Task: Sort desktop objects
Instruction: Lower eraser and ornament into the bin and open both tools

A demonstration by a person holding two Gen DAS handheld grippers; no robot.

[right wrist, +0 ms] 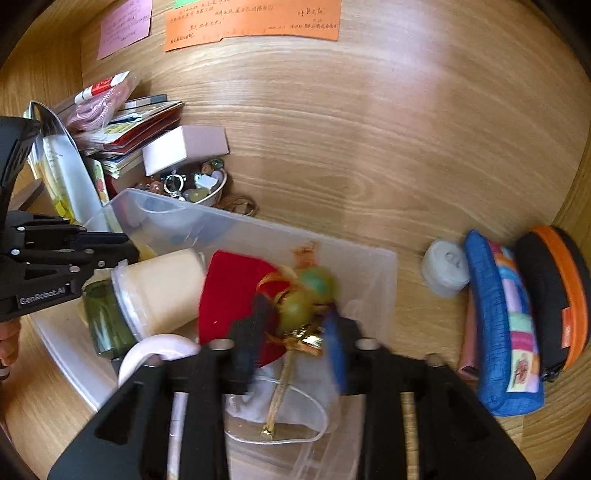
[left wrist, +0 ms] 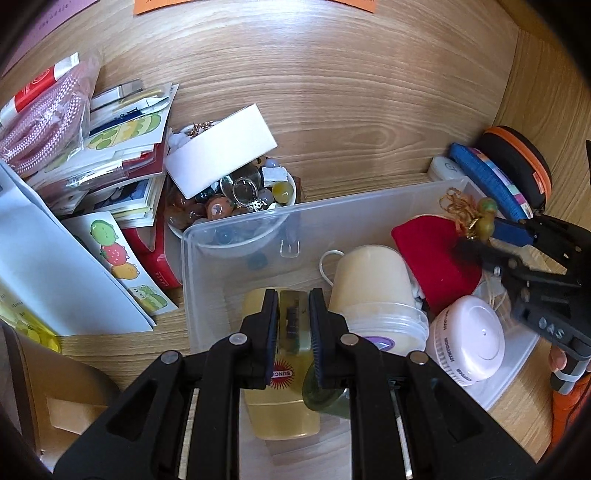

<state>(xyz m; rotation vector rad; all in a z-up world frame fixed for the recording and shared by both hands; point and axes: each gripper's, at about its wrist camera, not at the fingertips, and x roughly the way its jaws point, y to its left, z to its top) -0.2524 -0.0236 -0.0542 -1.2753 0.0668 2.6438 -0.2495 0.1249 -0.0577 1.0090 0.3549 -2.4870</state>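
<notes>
A wood-grain counter [left wrist: 332,92] carries everything, with one orange note [right wrist: 251,20] and one pink note [right wrist: 123,27] lying at its far edge. Directly under both grippers sits one clear bin [left wrist: 236,236]. In it lie a yellow bottle [left wrist: 258,413], a cream jar [left wrist: 369,280] on its side, a green jar [right wrist: 103,325], a red pouch [left wrist: 432,251] and a pink round case [left wrist: 476,339].

The left gripper [left wrist: 293,314] points down into the bin, its fingers narrowly apart on either side of the bottle's upper part; whether they press it cannot be told. The right gripper [right wrist: 288,325], to the right of the left one, is blurred; a beaded charm [right wrist: 306,299] with gold cord sits between its fingers above the pouch, apparently pinched.

Ahead and left of the left gripper, one bowl [left wrist: 236,199] holds beads and rings, with a white box [left wrist: 221,151] resting on it beside a stack of sticker sheets [left wrist: 122,147]. To the right of the right gripper lie a white roll [right wrist: 443,269], a blue pouch [right wrist: 498,325] and a black-orange case [right wrist: 554,295].
</notes>
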